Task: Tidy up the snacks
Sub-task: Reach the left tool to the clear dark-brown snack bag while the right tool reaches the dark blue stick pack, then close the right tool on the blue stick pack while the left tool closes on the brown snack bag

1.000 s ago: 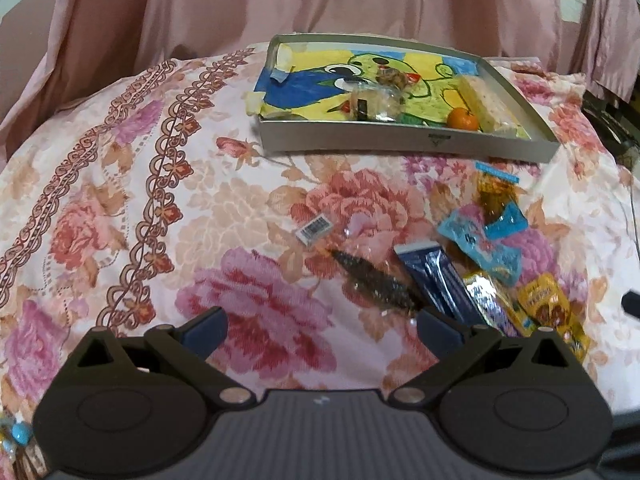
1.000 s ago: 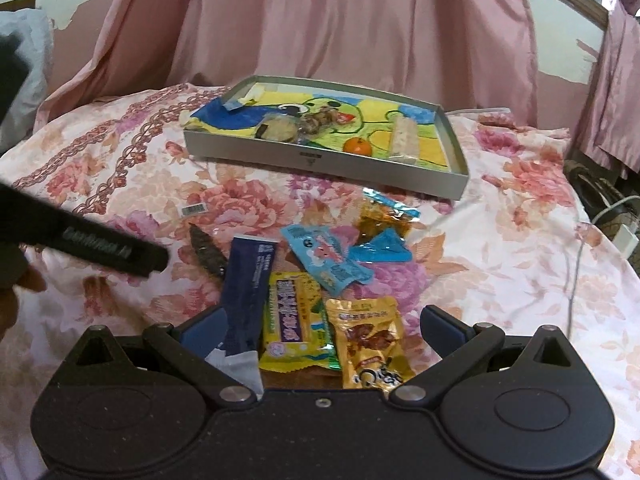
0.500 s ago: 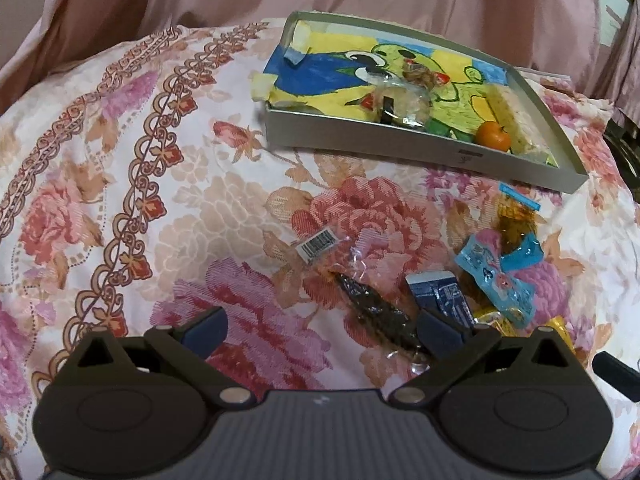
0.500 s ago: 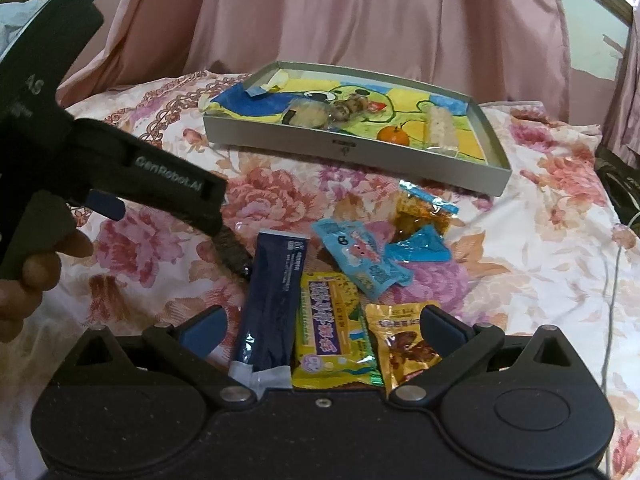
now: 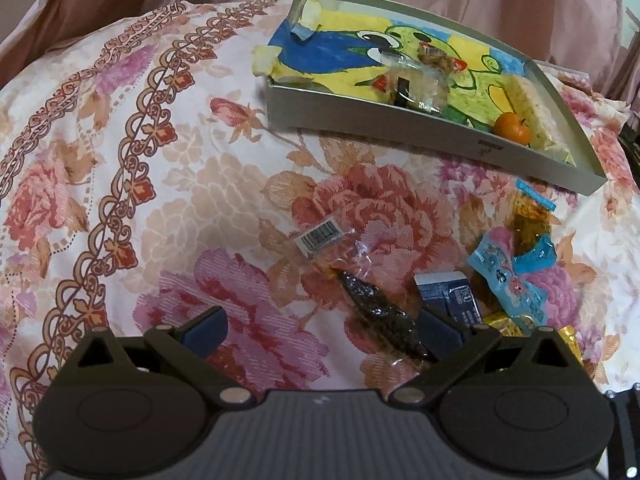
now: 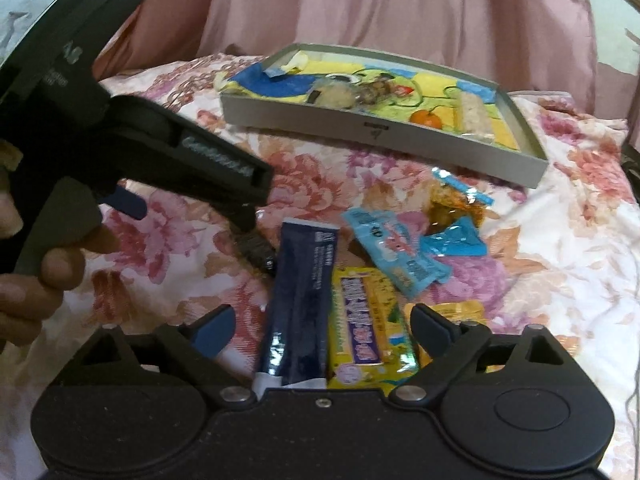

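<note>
Snack sorting, partly done. Already in the tray [image 6: 384, 136], well ahead of both claws: a clear-wrapped pale cake [image 6: 336, 96], a small cluster of wrapped sweets [image 6: 376, 90], an orange fruit [image 6: 427, 118] and a pale rice bar [image 6: 474, 116] along its right end. Still loose on the floral bedspread [image 5: 120, 200], between tray and claws: a navy packet [image 6: 300, 308] and a yellow packet [image 6: 364, 336], both lying between the fingers of the right gripper [image 6: 320, 330], whose jaws are closing but do not yet press either; an orange-yellow packet [image 6: 460, 312] just beside its right finger; a light blue packet [image 6: 396, 252] and an amber packet with blue ends [image 6: 456, 208] farther ahead; a dark seaweed-like snack in clear wrap [image 5: 376, 312] lying just inside the right finger of the left gripper [image 5: 320, 330], which stands released with nothing gripped. Judgement: four or so items stowed, six left; less than half complete, next pick appears to be navy or yellow.
</note>
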The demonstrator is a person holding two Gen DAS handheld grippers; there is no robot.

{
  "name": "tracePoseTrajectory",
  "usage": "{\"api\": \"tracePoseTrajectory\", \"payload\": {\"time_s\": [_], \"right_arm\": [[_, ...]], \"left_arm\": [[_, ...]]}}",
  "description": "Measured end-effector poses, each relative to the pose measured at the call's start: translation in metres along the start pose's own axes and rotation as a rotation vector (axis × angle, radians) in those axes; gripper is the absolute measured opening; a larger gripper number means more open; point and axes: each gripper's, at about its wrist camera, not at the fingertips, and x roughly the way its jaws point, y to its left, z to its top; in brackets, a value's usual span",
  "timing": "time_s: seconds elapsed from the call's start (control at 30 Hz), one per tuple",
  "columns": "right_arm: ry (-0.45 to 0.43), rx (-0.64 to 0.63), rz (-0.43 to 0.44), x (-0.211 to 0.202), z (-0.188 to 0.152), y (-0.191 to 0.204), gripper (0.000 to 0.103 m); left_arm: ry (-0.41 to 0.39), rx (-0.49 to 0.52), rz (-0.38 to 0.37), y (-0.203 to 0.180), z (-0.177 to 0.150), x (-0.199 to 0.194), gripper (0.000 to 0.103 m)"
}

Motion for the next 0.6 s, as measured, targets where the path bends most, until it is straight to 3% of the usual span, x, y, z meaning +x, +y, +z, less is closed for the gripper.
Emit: {"api": "tracePoseTrajectory", "payload": {"time_s": [0.3,0.37,0.6], "right_arm": [[0.029,-0.043,-0.02,0.016,0.001,0.006,0.075],[0.027,-0.047,-0.026,0.015,0.001,0.005,0.064],[0.039,-0.067,-0.039,0.014,0.002,0.005,0.044]], "left_arm": [[0.016,0.004,-0.014,-0.004,-0.004,0.005,0.102],[0.017,0.01,-0.013,-0.004,-0.005,0.005,0.102],[0.02,0.017,-0.008,-0.002,-0.008,0.006,0.102]]}}
